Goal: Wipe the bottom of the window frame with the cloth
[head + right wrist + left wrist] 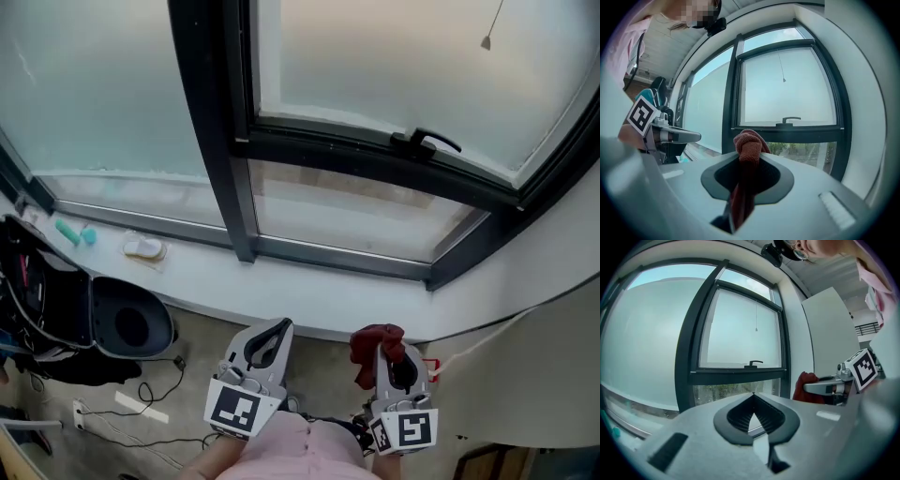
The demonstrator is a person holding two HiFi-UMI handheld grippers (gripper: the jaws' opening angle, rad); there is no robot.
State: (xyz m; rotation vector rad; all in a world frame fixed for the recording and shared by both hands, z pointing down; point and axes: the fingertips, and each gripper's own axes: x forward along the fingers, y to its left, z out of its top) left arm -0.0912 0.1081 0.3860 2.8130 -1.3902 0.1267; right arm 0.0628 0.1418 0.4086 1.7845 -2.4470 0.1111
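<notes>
My right gripper (392, 351) fingers clamp the red cloth (369, 344) below the window frame (337, 251); left gripper (273, 335) fingers closed, empty.

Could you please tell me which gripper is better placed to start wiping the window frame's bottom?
The right. The right gripper holds the red cloth between its jaws, pointing toward the window frame's bottom rail. The left gripper is shut with nothing in it, so it could not wipe.
</notes>
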